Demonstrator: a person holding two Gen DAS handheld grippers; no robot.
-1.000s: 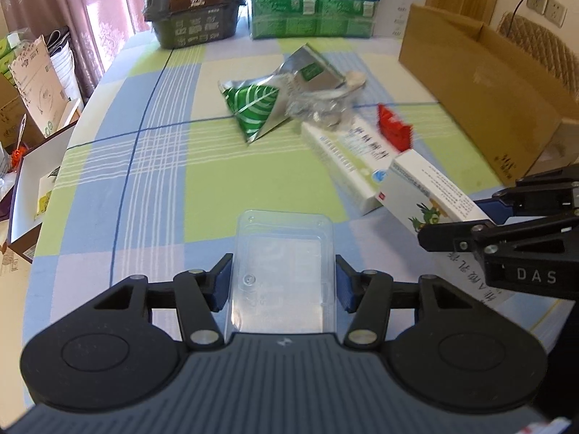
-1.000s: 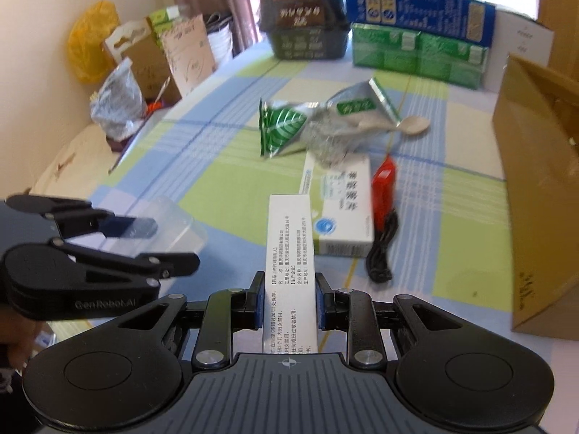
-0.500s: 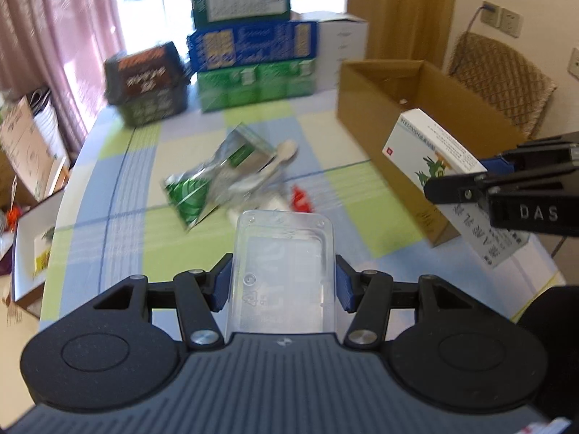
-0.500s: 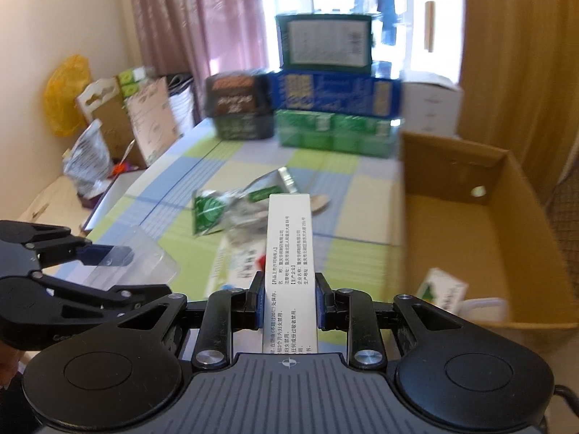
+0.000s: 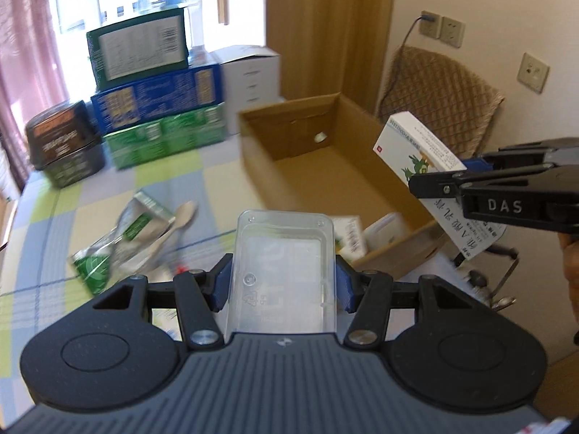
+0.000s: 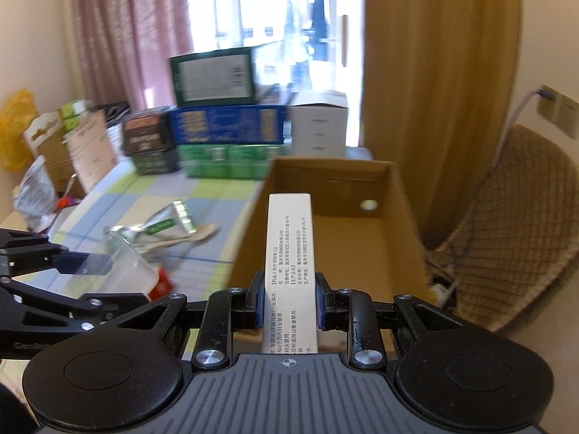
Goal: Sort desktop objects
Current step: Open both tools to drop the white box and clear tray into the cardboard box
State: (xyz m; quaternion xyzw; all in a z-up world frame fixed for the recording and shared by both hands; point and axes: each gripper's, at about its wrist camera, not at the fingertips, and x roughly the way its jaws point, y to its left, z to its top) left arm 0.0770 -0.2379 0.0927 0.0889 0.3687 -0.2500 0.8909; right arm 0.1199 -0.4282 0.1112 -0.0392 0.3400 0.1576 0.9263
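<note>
Far left: surface [image 5: 108, 188] w/ a checked cloth in green, blue & pale yellow, soft-looking, blurred. On it a crinkled foil pouch [image 5: 119, 242], silver w/ green print, lying flat; a pale wooden spoon [image 5: 186, 213] touches its right edge. Behind them, a stack of glossy printed cartons [image 5: 152, 108], rectangular: green at bottom, blue in the middle, dark green on top.

Centre: left gripper [image 5: 280, 285], matte black w/ blue pads, jaws clamped on a clear plastic tray [image 5: 282, 264]. The tray is thin, rigid, a rounded rectangle w/ a recessed middle, held in the air above the surface.

Right of centre: open cardboard box [image 5: 260, 166], plain brown, straight walls, round hole in the far wall; small white packs lie in its near corner.

Right: right gripper [image 6: 289, 296], same black build, jaws clamped on a white medicine carton [image 6: 289, 253], a long, smooth, narrow slab w/ fine black print. It's held in the air over the box's near edge.

Far right: quilted tan chair [image 5: 434, 101] by a cream wall.
</note>
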